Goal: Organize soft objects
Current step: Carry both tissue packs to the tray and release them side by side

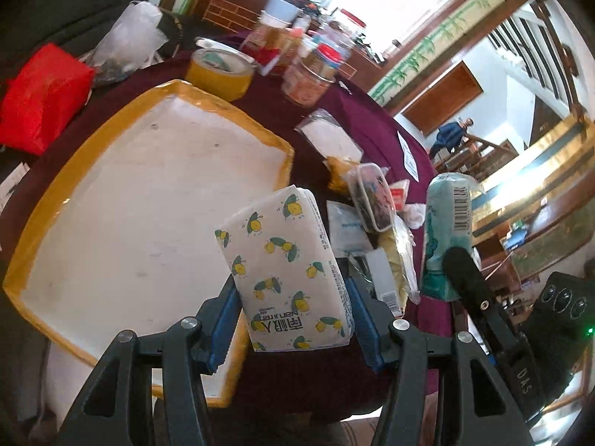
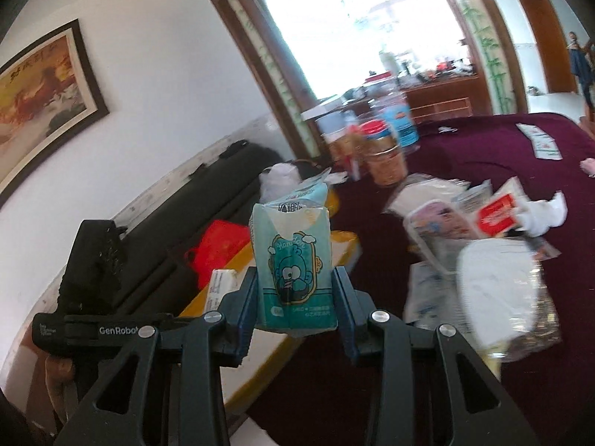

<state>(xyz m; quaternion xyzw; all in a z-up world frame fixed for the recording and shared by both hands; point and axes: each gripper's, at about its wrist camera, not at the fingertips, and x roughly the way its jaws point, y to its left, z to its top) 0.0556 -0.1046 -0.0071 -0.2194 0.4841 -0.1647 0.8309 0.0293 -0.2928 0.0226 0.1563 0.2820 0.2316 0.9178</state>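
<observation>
My left gripper (image 1: 293,316) is shut on a white tissue pack with lemon prints (image 1: 286,271), held above the near right corner of a white foam box with yellow taped rim (image 1: 111,200). My right gripper (image 2: 295,297) is shut on a teal tissue pack with a cartoon figure (image 2: 293,260), held in the air; that pack also shows in the left wrist view (image 1: 448,234) to the right. The yellow box rim shows under it in the right wrist view (image 2: 342,249).
A maroon table (image 1: 375,130) holds a pile of small packets and masks (image 1: 372,200), a yellow tape roll (image 1: 219,74) and several jars (image 1: 312,74). A red bag (image 1: 41,96) lies left of the box. More packets (image 2: 483,230) lie right of my right gripper.
</observation>
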